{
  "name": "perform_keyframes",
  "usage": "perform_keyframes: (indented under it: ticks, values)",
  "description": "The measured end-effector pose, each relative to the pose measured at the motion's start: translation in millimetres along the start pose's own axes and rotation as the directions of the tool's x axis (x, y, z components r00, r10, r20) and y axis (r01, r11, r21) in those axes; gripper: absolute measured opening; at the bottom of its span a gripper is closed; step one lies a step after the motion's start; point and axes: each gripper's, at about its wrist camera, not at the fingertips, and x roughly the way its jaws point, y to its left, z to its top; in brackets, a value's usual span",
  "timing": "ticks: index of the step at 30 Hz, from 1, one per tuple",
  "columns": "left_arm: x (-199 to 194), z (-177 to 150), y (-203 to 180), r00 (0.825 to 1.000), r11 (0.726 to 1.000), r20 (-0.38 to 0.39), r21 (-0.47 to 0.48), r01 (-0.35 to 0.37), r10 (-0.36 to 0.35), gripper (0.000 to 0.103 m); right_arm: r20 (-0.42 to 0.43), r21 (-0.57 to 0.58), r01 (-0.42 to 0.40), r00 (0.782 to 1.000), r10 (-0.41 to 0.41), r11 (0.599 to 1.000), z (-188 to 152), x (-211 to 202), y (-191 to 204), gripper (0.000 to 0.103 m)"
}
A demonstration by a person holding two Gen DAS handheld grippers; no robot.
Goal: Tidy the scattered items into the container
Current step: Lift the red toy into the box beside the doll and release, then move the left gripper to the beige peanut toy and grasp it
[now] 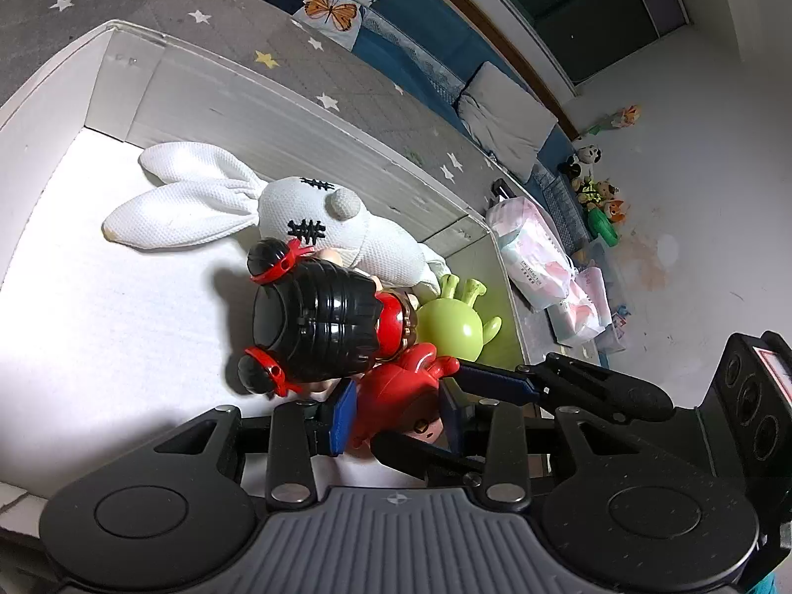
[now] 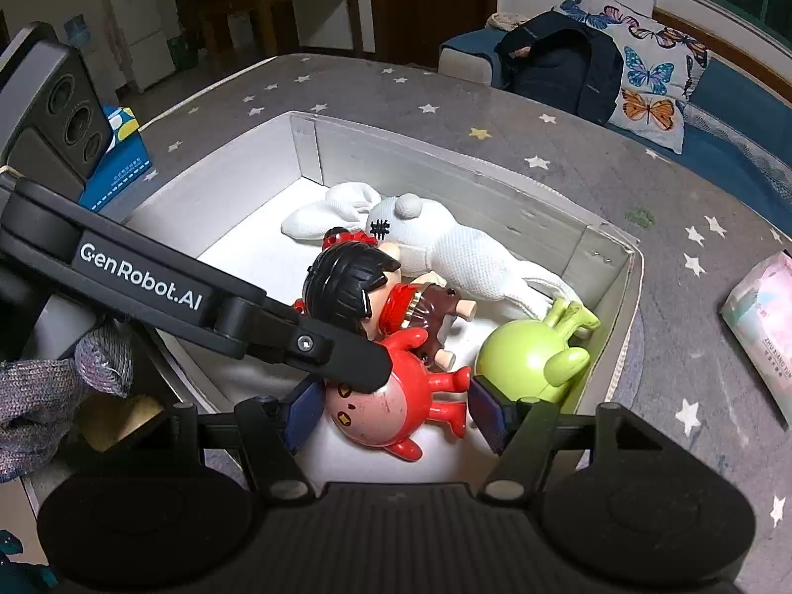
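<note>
A red figure toy hangs low inside the white box, near its front wall. My right gripper is shut on the toy, with the blue pads pressing its head and its hand. My left gripper is shut on the same red toy. One of its fingers crosses over the toy's head. Behind the toy, a black-haired doll, a white rabbit plush and a green toy lie in the box. The underside of the red toy is hidden.
The box stands on a grey cover with stars. Tissue packs lie to its right and a blue carton to its left. A dark backpack and a butterfly pillow sit behind. Small toys stand on the floor.
</note>
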Motion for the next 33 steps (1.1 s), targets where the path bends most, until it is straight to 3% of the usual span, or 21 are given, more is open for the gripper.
perform_keyframes:
  ticks: [21,33]
  values:
    - [-28,-7,-5,0.997,1.0,0.077,0.016,0.001,-0.002,0.039,0.077,0.03,0.033,0.996,-0.035,0.999,-10,-17,4,0.067]
    - [-86,-39,-8,0.984,0.999,0.176,0.044,0.007,-0.014,0.039,0.236,0.018,0.047,0.971,-0.05,0.999,-28,-63,31,0.068]
